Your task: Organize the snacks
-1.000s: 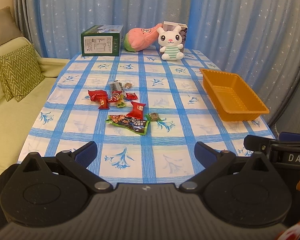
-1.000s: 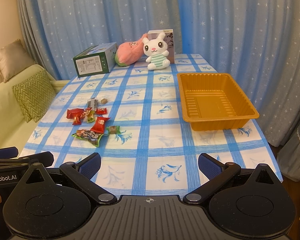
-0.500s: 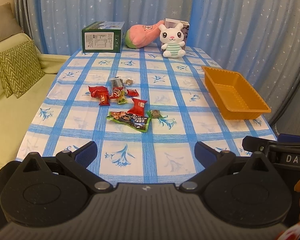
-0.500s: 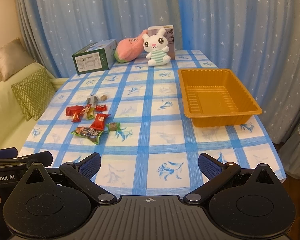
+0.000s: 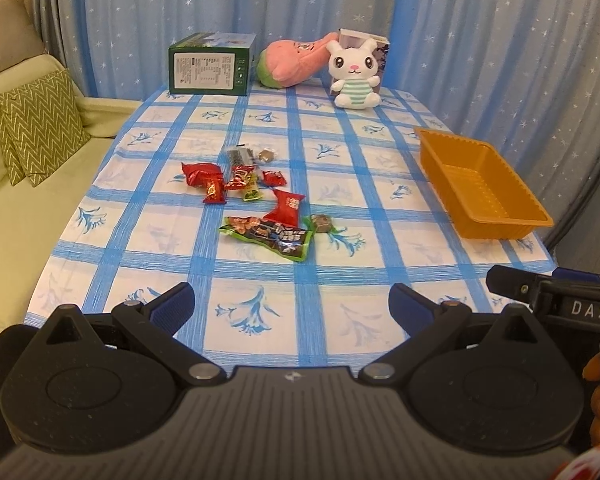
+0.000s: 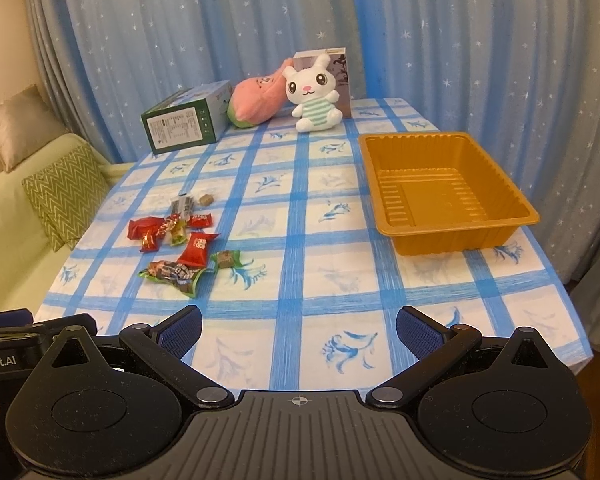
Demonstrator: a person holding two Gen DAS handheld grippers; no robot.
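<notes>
Several wrapped snacks lie scattered on the blue checked tablecloth left of centre: a green and dark packet (image 5: 269,236) (image 6: 176,274), a red square packet (image 5: 287,205) (image 6: 198,245), red candies (image 5: 204,176) (image 6: 144,230) and a small brown sweet (image 5: 321,222) (image 6: 225,259). An empty orange tray (image 5: 500,224) (image 6: 456,236) stands at the table's right side. My left gripper (image 5: 291,305) is open and empty above the near table edge. My right gripper (image 6: 299,326) is open and empty, also near the front edge.
At the far end stand a green box (image 5: 210,65) (image 6: 184,120), a pink plush (image 5: 292,65) (image 6: 256,96) and a white bunny plush (image 5: 355,76) (image 6: 314,96) before a small box. A green sofa with a zigzag cushion (image 5: 36,136) lies left. Curtains hang behind.
Both grippers have risen and moved slightly forward over the table, so the snacks and tray sit a little lower in view. Both stay open and empty.
</notes>
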